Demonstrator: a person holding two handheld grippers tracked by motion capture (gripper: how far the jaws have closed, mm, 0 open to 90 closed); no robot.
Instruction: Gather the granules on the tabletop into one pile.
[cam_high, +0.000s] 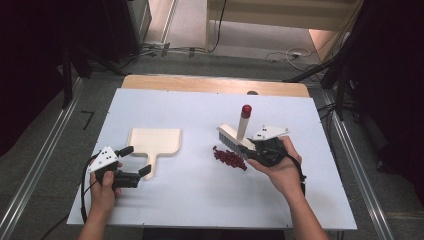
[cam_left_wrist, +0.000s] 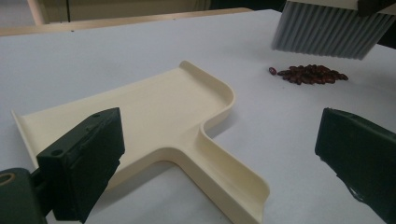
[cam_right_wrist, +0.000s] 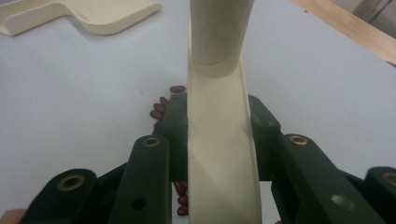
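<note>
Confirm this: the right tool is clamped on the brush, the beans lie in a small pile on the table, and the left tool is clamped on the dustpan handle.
Wrong on the left tool: the left gripper view shows its jaws open, either side of the dustpan handle, not clamped. The rest stands.

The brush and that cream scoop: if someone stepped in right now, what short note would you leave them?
Right gripper: shut on the cream brush with grey bristles and red-capped handle, bristles just above the table beside the pile of dark red beans.
Left gripper: open, jaws either side of the handle of the flat cream plastic dustpan, not gripping.
Done: brush picked up.
Left: grip the dustpan, sweep the beans in.
</note>
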